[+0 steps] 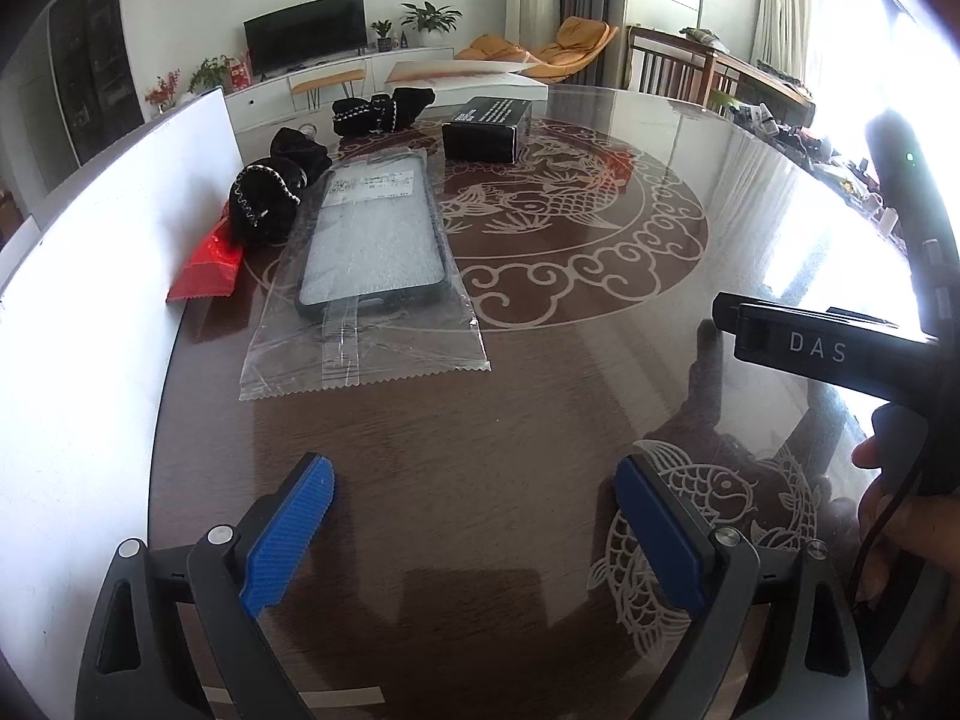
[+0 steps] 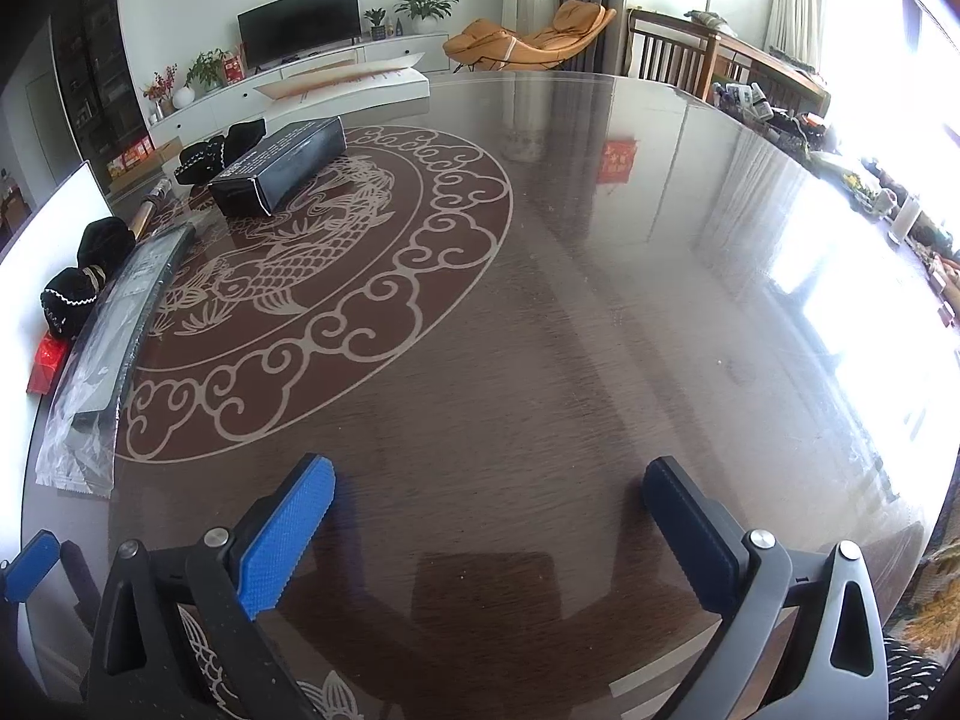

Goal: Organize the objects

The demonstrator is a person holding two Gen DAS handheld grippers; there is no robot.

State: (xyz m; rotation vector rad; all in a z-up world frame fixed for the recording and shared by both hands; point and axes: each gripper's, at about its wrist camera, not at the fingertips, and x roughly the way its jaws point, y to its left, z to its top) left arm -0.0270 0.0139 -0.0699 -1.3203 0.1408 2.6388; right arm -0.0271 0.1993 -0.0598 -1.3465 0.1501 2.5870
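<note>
A phone case in a clear plastic bag [image 1: 372, 240] [image 2: 114, 324] lies on the dark round table [image 1: 540, 396] [image 2: 540, 330], ahead and left of my left gripper [image 1: 474, 486]. Its blue pads stand wide apart over bare table: open, nothing between them. Left of the bag sit black fabric pouches [image 1: 267, 204] [image 2: 78, 288] and a red packet [image 1: 207, 261] [image 2: 48, 360]. A black box [image 1: 486, 129] [image 2: 279, 171] lies farther back, with another black fabric piece [image 1: 384, 108] [image 2: 219, 150] behind it. My right gripper [image 2: 489, 495] is open over bare table; its body [image 1: 822, 348] shows in the left wrist view.
A white board [image 1: 90, 330] stands along the table's left edge. A small gold tube [image 2: 147, 210] lies near the pouches. A hand [image 1: 894, 516] holds the right tool. Cluttered items [image 2: 780, 114] line the far right rim. A long white box [image 1: 468, 75] lies at the far edge.
</note>
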